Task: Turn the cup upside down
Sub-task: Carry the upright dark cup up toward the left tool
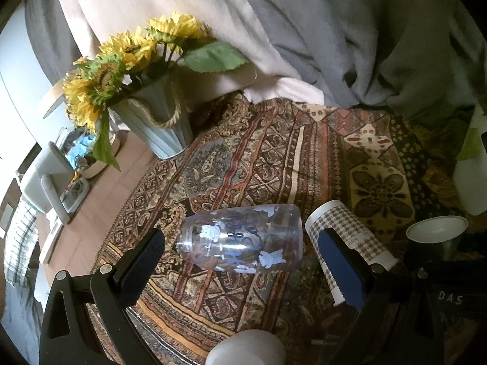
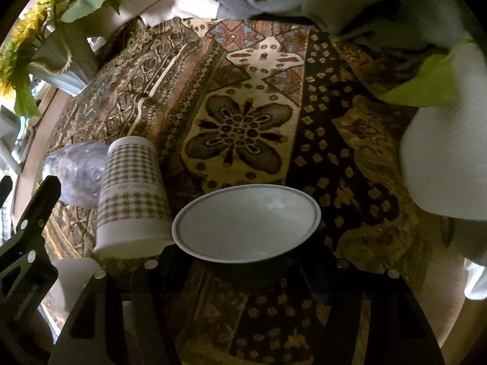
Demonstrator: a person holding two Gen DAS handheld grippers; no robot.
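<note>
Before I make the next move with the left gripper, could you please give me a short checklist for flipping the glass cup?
1. Left gripper jaws open wider than the glass cup: ok, there is a gap on each side.
2. Glass cup lined up between the jaws: ok.
3. Glass cup already upside down: not ok, it lies on its side on the patterned cloth.
4. Room to swing the cup: not ok, the houndstooth paper cup sits close beside one jaw.
5. Right gripper steady on the white bowl: cannot tell, the bowl hides its jaws.
</note>
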